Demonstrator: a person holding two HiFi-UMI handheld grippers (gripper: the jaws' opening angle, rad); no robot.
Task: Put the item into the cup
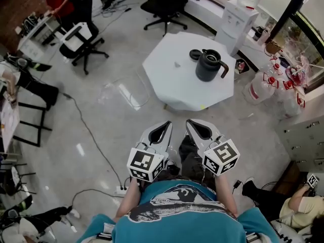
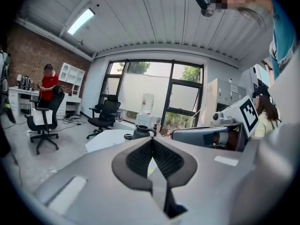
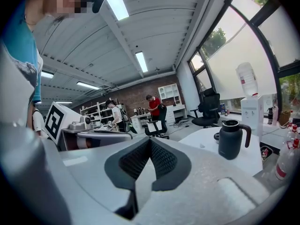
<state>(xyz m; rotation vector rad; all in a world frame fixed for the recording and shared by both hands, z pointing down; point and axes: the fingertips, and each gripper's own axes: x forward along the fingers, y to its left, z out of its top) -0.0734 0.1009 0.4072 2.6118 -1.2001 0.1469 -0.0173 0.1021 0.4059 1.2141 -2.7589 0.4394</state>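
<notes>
**Left hand-held gripper** (image 1: 164, 127): shut tip to tip, empty. Held low and near, close against the person's body, pointing toward the far tabletop.

**Right hand-held gripper** (image 1: 195, 125): likewise shut, with nothing between the pads. Just beside the left one and well short of the tabletop.

**Tabletop** (image 1: 167, 82): white, many-sided, far of both grippers. Not yet within reach, by the look of it.

**Cup** (image 1: 207, 67): dark, tall and upright, with its handle to the right. Stands on the right part of the tabletop. Mouth apparently open.

**Lid** (image 1: 195, 54): dark and round, flat on the tabletop just beside the cup, at its far left.

**Item** (image 1: 177, 65): small and pale, on the tabletop left of the cup and apart from it. Too small to identify.

**Surroundings:** office chair (image 1: 164, 4) at the far side. Water dispenser (image 1: 238, 19) at far right.

**Step in hand (judged):** approach only; nothing grasped yet.

**Handling notes:**
- Close in on the near edge of the tabletop first, then open one pair of jaws before descending.
- Probably best taken with the left gripper, the item lying on that side.
- Come down low and square over so small a piece, with the pads either side, to avoid flicking it away.
- Pinch gently, lift clear, carry right over the cup's mouth and release from just above the rim.
- Keep the other gripper clear of the handle and lid, or ready to steady the cup.
</notes>
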